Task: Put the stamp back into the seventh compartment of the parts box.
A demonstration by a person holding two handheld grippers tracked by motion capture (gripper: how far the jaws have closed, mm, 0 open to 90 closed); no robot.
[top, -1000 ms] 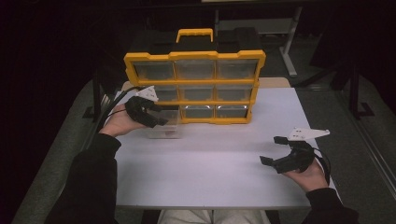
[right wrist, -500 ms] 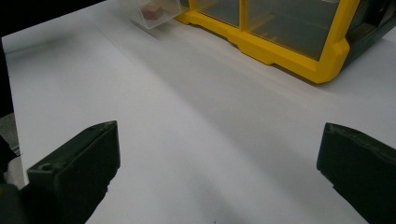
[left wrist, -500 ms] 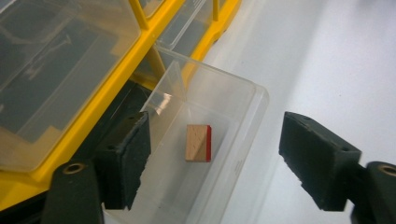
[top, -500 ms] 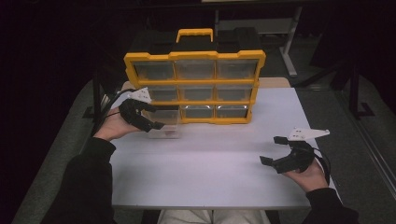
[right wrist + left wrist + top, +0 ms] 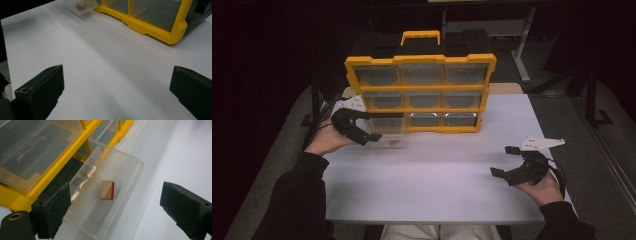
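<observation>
I hold the left tongs point(image 5: 371, 129) at the far left part of the tabletop point(image 5: 437, 185), just beside the clear drawer point(image 5: 388, 137). Their jaws have just been opening and now stand apart. In the left gripper view, the drawer's near left corner lies between the jaws, but neither pad presses on it. The drawer is pulled out of the bottom left slot of the yellow organizer point(image 5: 420, 90), which stands upright along the far edge of the tabletop. The drawer's front end rests on the tabletop, and its rear end is in the slot.

A small wooden block point(image 5: 107, 190) with one red face lies flat on the drawer floor, near its middle, apart from the walls. The right gripper view shows the same block point(image 5: 81, 5) far off.

I hold the right tongs point(image 5: 507, 161) near the right edge of the tabletop, well apart from the organizer. Their jaws stand wide apart, with bare tabletop between them.
</observation>
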